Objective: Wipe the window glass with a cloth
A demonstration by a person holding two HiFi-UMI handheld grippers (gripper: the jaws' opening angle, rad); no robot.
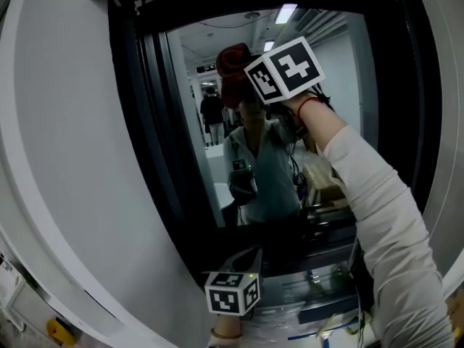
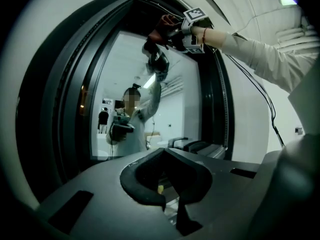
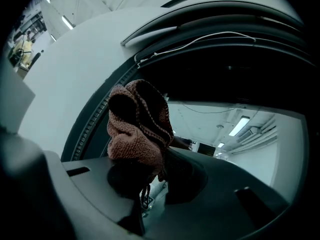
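Note:
A reddish-brown knitted cloth point(image 1: 230, 67) is bunched against the upper part of the window glass point(image 1: 348, 64), which reflects a person and a lit room. My right gripper point(image 1: 246, 78) is raised there at arm's length and is shut on the cloth point(image 3: 137, 129); the folds cover its fingertips point(image 3: 150, 184). The left gripper view shows the cloth point(image 2: 160, 31) high on the glass point(image 2: 180, 114). My left gripper point(image 1: 243, 263) hangs low by the bottom of the frame, jaws point(image 2: 170, 204) shut with nothing between them.
A thick black window frame point(image 1: 145, 122) surrounds the glass, set in a white wall point(image 1: 65, 158). A thin white cable point(image 3: 200, 39) runs along the top of the frame. Plastic-wrapped items point(image 1: 319, 296) lie below the window. My white sleeve point(image 1: 377, 216) crosses the right side.

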